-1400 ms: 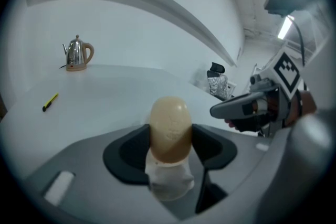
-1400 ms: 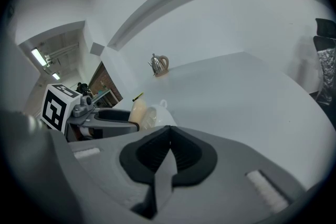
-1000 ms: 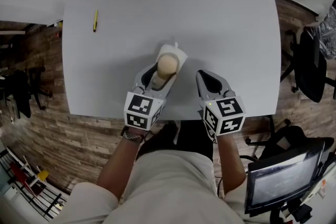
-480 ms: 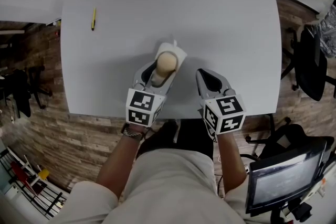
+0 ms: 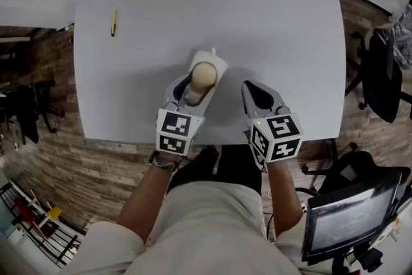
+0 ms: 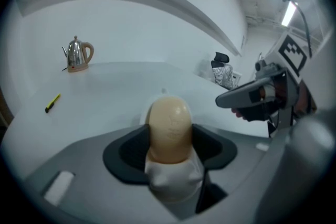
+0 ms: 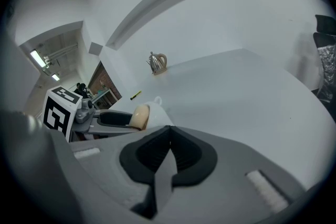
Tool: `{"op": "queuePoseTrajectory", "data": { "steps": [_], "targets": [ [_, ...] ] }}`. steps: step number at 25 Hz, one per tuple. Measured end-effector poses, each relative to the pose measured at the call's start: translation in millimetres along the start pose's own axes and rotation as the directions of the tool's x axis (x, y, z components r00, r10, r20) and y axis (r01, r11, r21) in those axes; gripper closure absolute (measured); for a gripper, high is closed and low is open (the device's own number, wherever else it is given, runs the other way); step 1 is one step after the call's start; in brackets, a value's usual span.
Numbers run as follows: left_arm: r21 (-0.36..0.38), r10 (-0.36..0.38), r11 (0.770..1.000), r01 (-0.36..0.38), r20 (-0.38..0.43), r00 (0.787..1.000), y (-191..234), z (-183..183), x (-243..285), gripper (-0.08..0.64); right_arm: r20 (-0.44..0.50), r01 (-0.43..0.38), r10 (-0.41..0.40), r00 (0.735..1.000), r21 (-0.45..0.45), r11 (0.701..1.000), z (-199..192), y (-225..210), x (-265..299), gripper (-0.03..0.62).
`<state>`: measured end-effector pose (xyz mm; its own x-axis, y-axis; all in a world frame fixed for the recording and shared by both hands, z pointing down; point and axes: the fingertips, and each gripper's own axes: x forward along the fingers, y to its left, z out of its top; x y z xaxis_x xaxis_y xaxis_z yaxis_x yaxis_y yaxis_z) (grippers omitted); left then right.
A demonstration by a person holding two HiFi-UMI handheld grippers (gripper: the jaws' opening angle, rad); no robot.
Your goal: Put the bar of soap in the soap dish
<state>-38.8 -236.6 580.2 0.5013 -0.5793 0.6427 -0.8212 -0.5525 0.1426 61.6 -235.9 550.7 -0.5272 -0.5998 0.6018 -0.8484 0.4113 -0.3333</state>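
Two tongs noted: left tongs [image 5: 193, 88] clenched on the beige oval bar of soap [image 5: 205, 76], held over the white soap dish [image 5: 219, 64]; contact with the dish cannot be told. Right tongs [image 5: 260, 94] pressed together, empty, just beside, over the white bench [image 5: 257, 9]. Yellow pen [image 5: 114, 21] lies well apart.

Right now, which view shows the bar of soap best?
Left gripper view: the bar of soap fills the centre, held by the left gripper. Head view shows it small, from above. Right gripper view catches only its end, at left.
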Motion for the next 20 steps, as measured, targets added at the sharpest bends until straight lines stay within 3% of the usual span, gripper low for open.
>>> {"op": "queuePoseTrajectory", "data": {
  "steps": [20],
  "targets": [
    [0.027, 0.034, 0.999, -0.035, 0.012, 0.999, 4.0, -0.7, -1.5, 0.288, -0.007, 0.007, -0.007, 1.0, 0.007, 1.0, -4.3, 0.5, 0.1, 0.589]
  ]
}}
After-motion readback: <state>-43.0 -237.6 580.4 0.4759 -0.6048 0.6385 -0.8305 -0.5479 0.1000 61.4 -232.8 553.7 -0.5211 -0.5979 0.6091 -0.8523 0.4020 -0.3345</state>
